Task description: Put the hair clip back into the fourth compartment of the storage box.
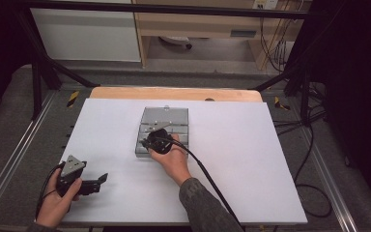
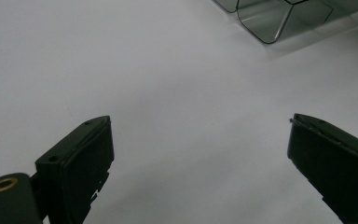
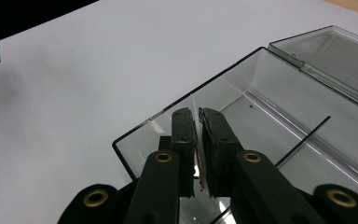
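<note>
Two tongs: the right tongs point(image 3: 196, 140), at frame centre, pinched a thin divider point(image 3: 195, 109) inside the clear box point(image 1: 147, 145), seating it judged next; left tongs point(image 2: 200, 154) gaped idle.

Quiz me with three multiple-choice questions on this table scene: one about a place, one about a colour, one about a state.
1. Where does the clear box stand?
A. On the floor
B. Near the middle of the table
C. In the left hand

2. What colour is the sheet that covers the table?
A. White
B. Red
C. Green

3. How does the right gripper stand?
A. Wide open above the box
B. Lying loose on the sheet
C. Closed on a thin clear divider inside the box

Answers:
1 B: the high view shows the box on the sheet, mid-table, with its lid open.
2 A: the sheet is plain white in every view.
3 C: the right gripper view shows both jaws pressed on the thin clear divider.
</note>
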